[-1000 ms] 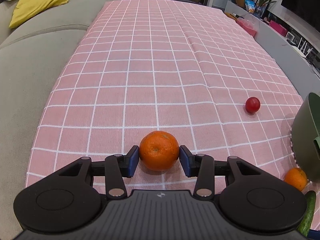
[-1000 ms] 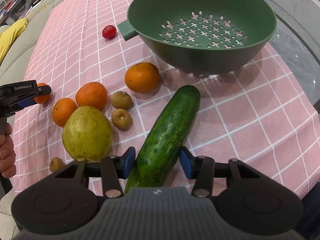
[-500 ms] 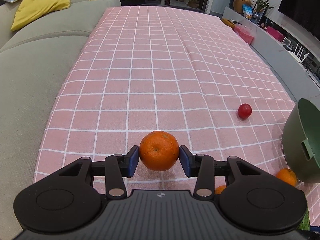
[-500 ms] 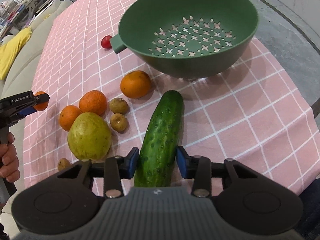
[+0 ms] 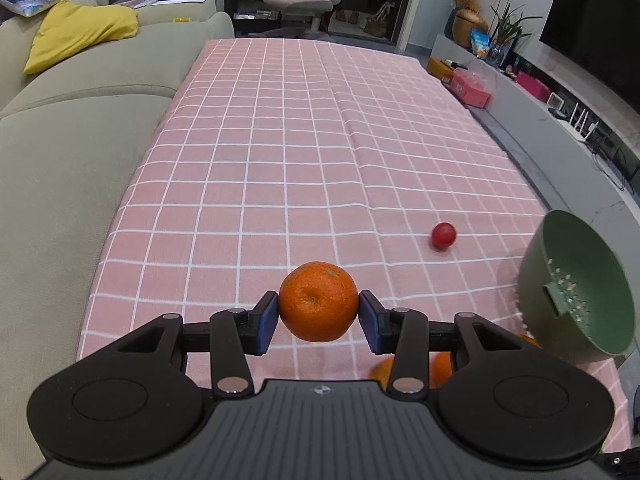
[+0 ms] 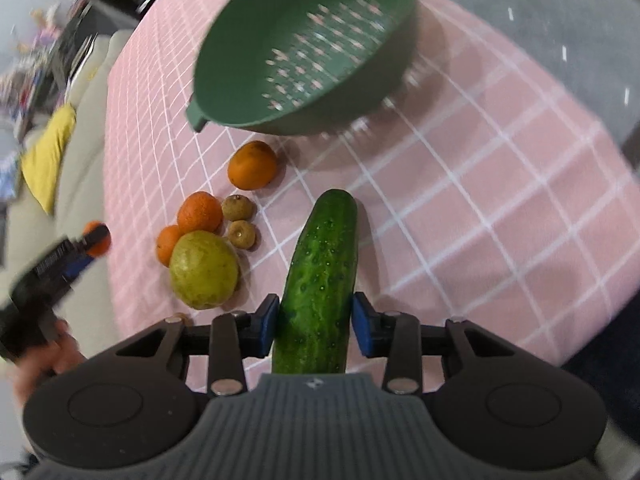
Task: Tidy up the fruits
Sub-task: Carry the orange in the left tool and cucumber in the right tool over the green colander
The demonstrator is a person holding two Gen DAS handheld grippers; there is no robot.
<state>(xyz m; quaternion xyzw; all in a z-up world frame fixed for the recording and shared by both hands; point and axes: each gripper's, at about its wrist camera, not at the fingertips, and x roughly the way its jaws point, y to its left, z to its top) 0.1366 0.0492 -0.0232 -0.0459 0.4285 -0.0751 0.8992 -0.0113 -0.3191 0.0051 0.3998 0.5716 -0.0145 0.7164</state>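
Colander empty. Left gripper clamped on orange, right gripper on cucumber. Other fruit loose on counter beside colander.

2 close wrist fisheyes along their tongs, left level down the table, right steeply downward, sharing the green colander.

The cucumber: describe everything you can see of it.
The cucumber is dark green, long and bumpy, with pale specks on its skin and a rounded far end. It lies lengthwise along the right gripper, whose blue fingers press its near part from both sides. Its near end is hidden behind the gripper body. Its far end points toward the green colander, apart from it. Whether it rests on the pink checked cloth or is lifted cannot be told.
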